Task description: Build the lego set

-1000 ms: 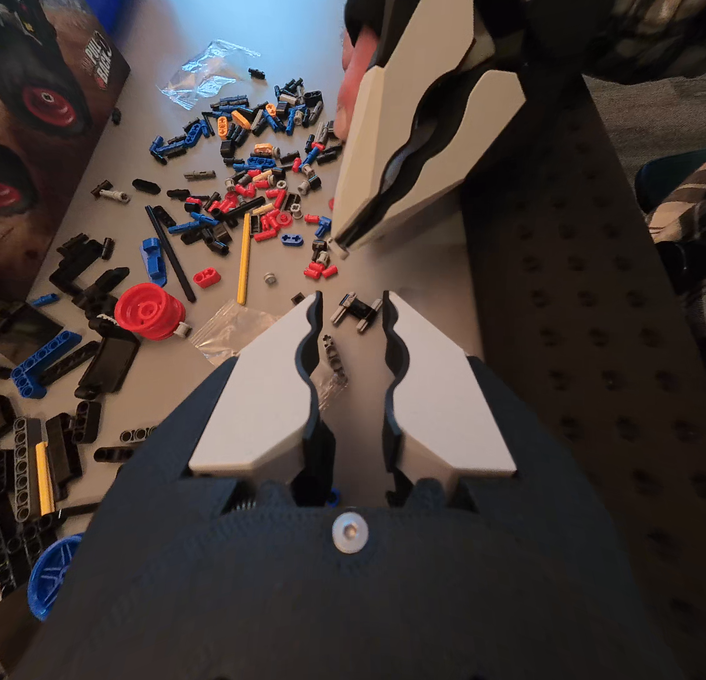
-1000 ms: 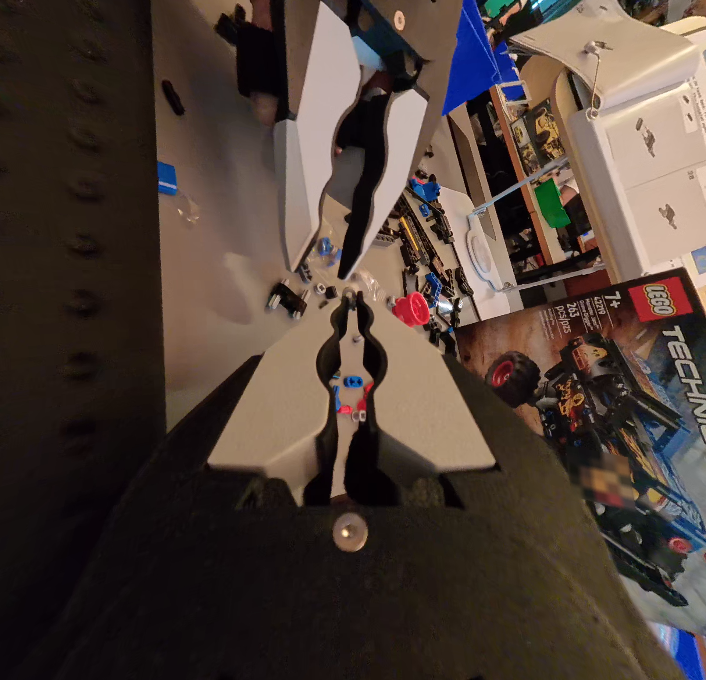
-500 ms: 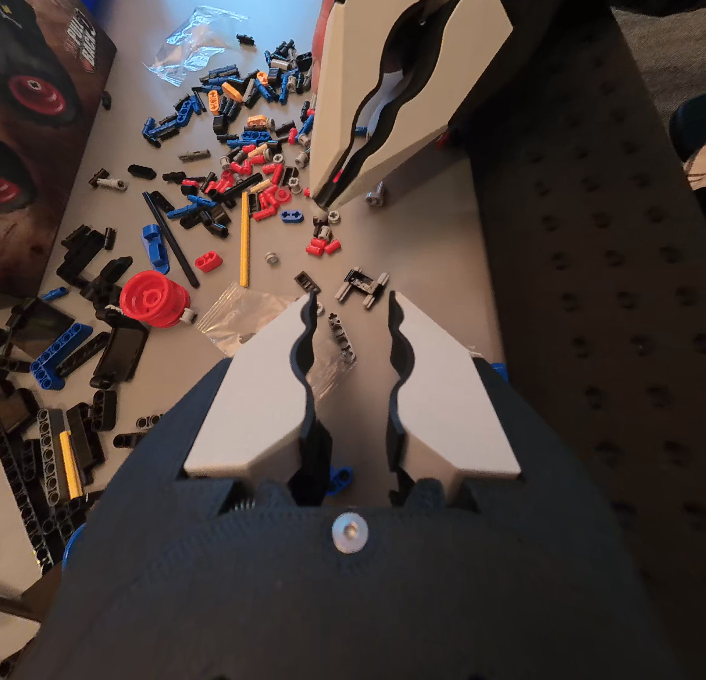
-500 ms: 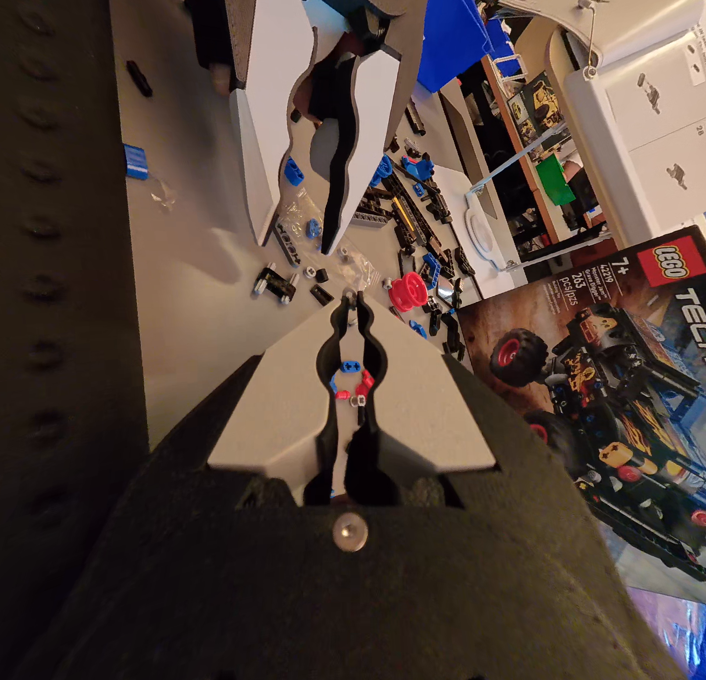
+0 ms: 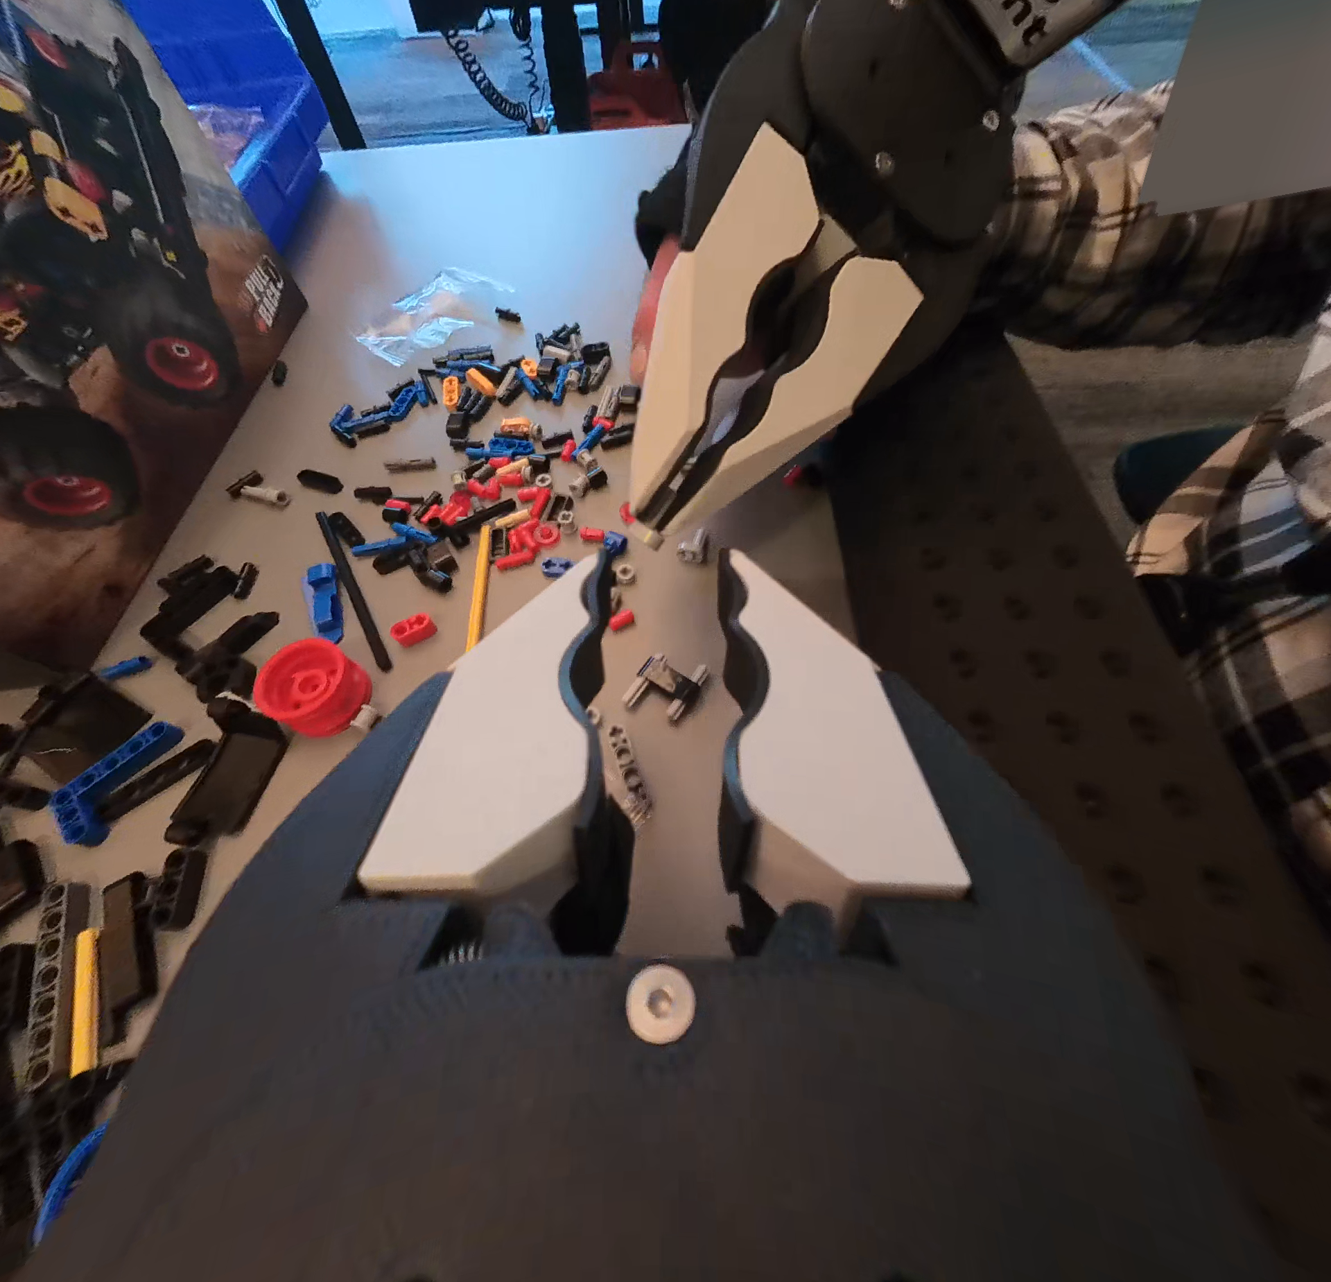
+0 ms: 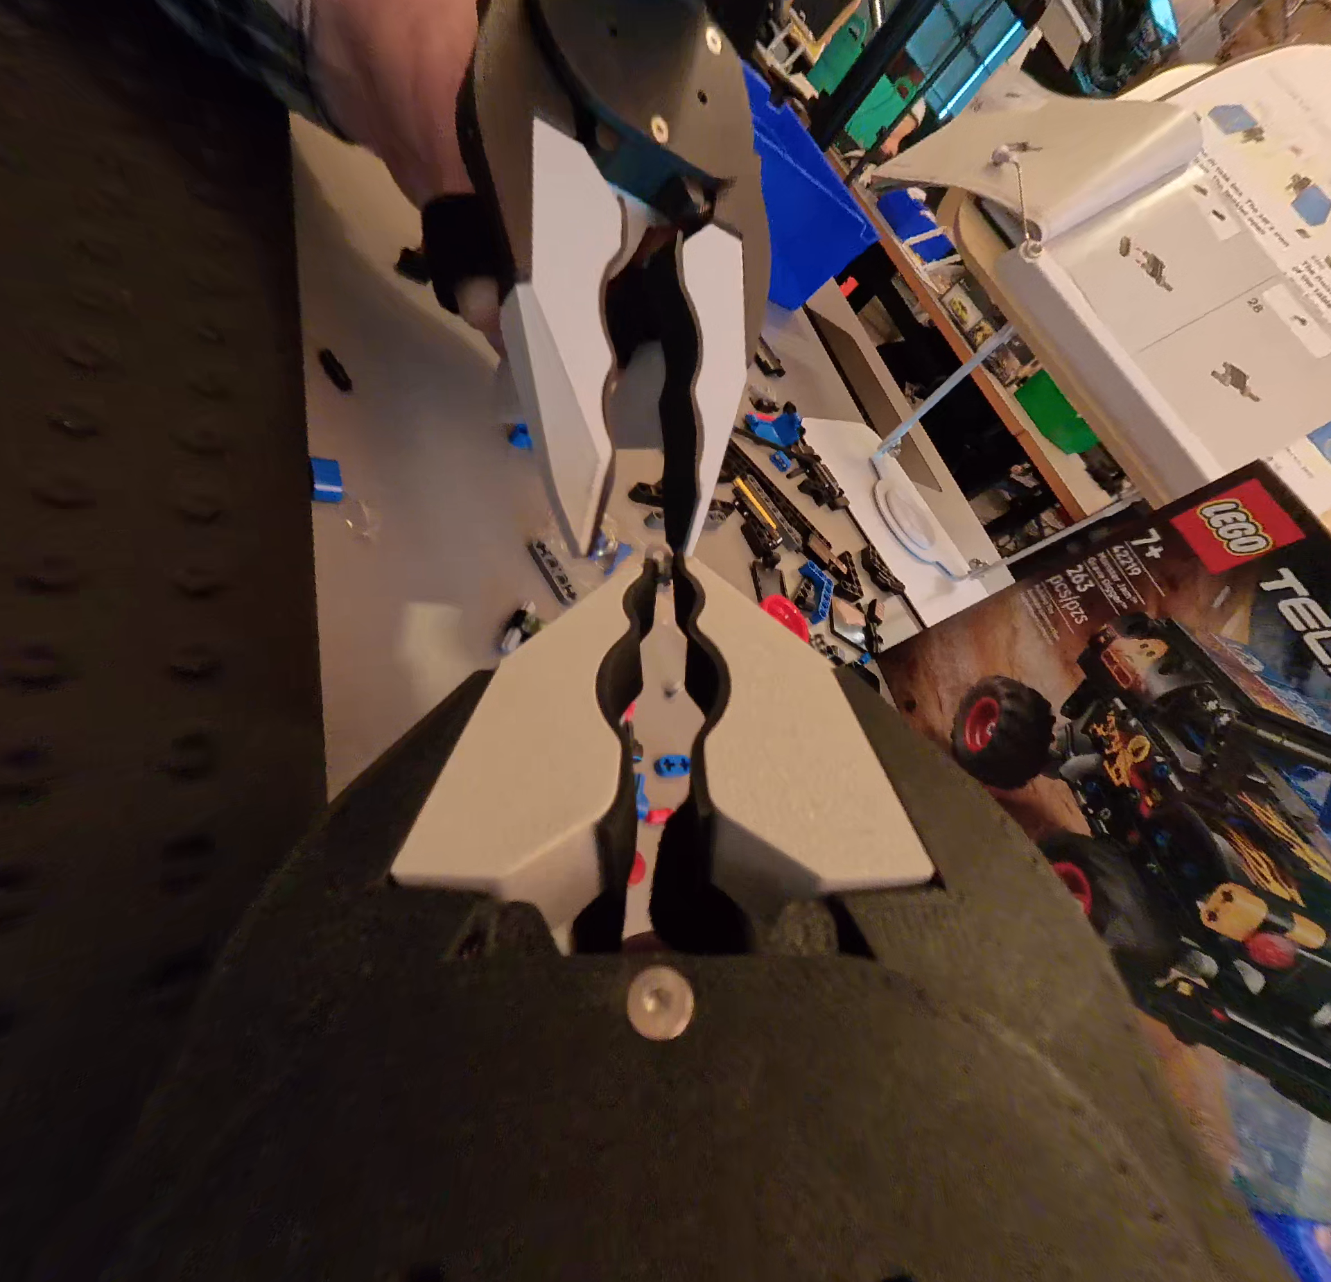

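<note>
The left gripper hung low over the grey table with its 2 fingers spread apart and nothing between them. On the tabletop, seen through that gap, lay a dark perforated beam and, just past it, a small black-and-grey pin assembly. To the left sat a red wheel hub, a blue angled beam and several black panels. A yellow axle lay near the left finger's tip.

Just beyond the left fingertips, the right gripper pointed down at the table, its fingers closed together on a small pale piece that was too tiny to identify. In the right wrist view the same tips met with only a dark sliver between them.

Farther out spread the loose heap of red, blue and black lego pieces, then a clear plastic bag. The set's box stood along the left edge, with a blue bin behind it.
</note>
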